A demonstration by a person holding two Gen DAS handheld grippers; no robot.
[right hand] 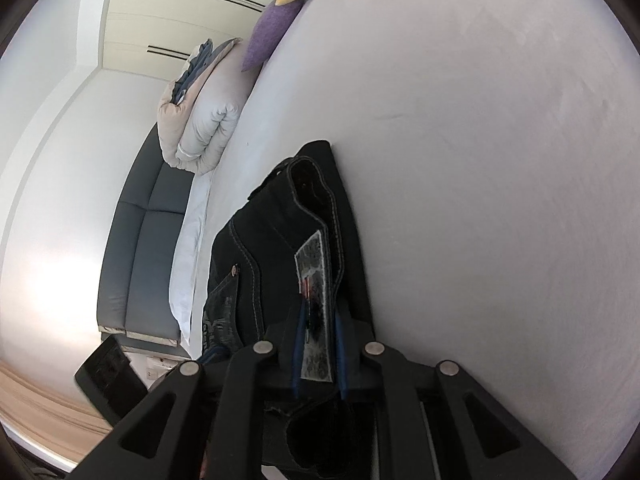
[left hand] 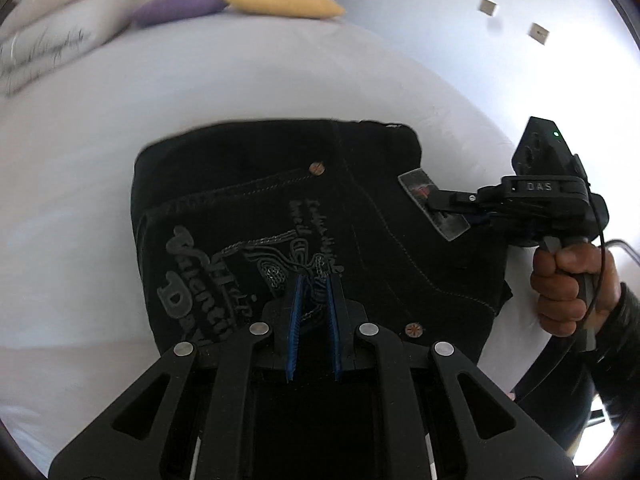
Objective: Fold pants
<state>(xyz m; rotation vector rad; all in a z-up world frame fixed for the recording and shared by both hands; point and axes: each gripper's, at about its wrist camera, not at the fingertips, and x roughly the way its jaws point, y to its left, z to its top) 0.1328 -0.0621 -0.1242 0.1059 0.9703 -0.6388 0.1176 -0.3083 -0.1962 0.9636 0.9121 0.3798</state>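
Black pants (left hand: 380,216) lie folded into a compact block on the white bed (left hand: 240,80), back pocket embroidery facing up. My left gripper (left hand: 314,278) is shut on the fabric at that pocket, blue pads close together with cloth between them. To the right, a person's hand (left hand: 560,288) holds my right gripper (left hand: 430,200), which is shut on the waistband at its grey patch (left hand: 416,182). In the right wrist view the patch (right hand: 316,264) sits between the right gripper's (right hand: 320,310) pads, and the pants (right hand: 272,232) hang along the mattress (right hand: 480,160).
A yellow pillow (left hand: 284,0), a purple pillow (left hand: 180,8) and a folded white duvet (left hand: 52,28) lie at the far end of the bed. A grey padded headboard (right hand: 140,248) and wood floor (right hand: 40,396) show beside the bed. White sheet surrounds the pants.
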